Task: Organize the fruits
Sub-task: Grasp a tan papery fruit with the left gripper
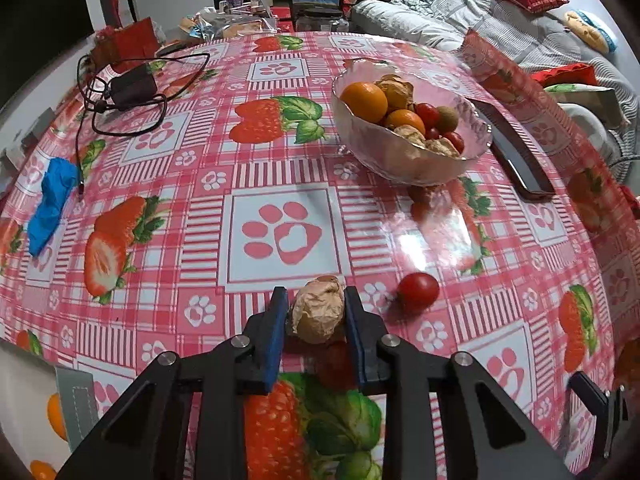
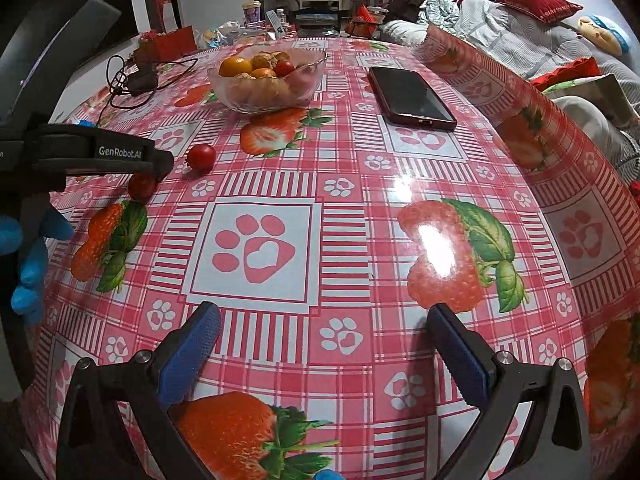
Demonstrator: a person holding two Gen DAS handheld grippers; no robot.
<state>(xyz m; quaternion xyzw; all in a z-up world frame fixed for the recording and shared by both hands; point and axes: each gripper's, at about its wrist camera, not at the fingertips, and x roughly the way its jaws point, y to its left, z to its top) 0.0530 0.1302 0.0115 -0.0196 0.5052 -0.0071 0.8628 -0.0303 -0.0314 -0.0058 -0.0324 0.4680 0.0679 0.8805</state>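
One papery husked fruit (image 1: 318,309) squeezed tight in left gripper (image 1: 316,312), near counter (image 1: 280,168) front edge. Right gripper (image 2: 324,344) wide apart, holding nothing. Next: lift and drop into glass bowl (image 1: 408,160) farther back. Then cherry tomato (image 1: 418,290) just beside.

Behind the husked fruit (image 1: 318,312) clamped between our left jaws, a red fruit (image 1: 336,364) sits half hidden. From the right wrist view, a cherry tomato (image 2: 141,187) is partly covered by the left gripper (image 2: 160,172), and we cannot see those jaws.
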